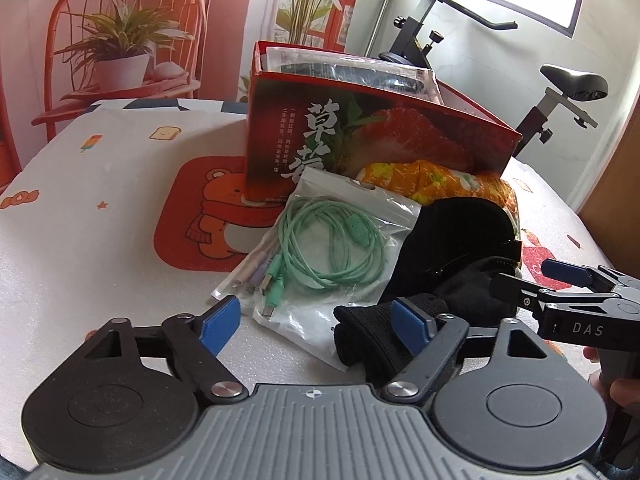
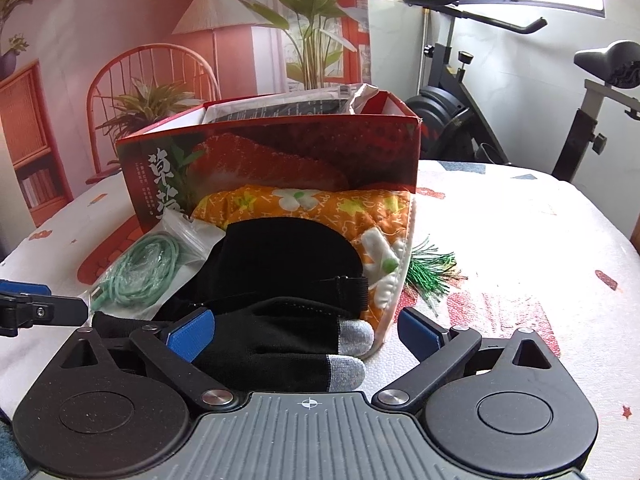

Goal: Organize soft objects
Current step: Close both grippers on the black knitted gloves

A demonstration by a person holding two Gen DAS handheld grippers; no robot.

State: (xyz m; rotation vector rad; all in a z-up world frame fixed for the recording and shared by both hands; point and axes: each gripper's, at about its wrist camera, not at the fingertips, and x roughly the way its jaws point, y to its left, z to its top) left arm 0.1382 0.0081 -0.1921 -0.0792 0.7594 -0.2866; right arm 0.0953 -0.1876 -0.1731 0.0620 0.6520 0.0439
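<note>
A red strawberry-print box (image 1: 360,136) (image 2: 280,152) stands on the table with packets sticking out. In front of it lie an orange flowered cloth (image 1: 440,180) (image 2: 320,208), a black cap (image 1: 456,236) (image 2: 280,256), a black glove with grey fingertips (image 2: 280,344) (image 1: 372,336) and a clear bag of green cable (image 1: 328,240) (image 2: 140,268). My left gripper (image 1: 316,326) is open, its right pad at the glove's cuff. My right gripper (image 2: 304,334) (image 1: 532,280) is open, straddling the glove's fingers.
The table wears a white cloth (image 1: 80,220) (image 2: 520,260) with orange bear and cartoon prints. An exercise bike (image 1: 560,92) (image 2: 520,100) stands beyond the far right edge. A printed backdrop of a chair and plants (image 1: 120,48) hangs behind.
</note>
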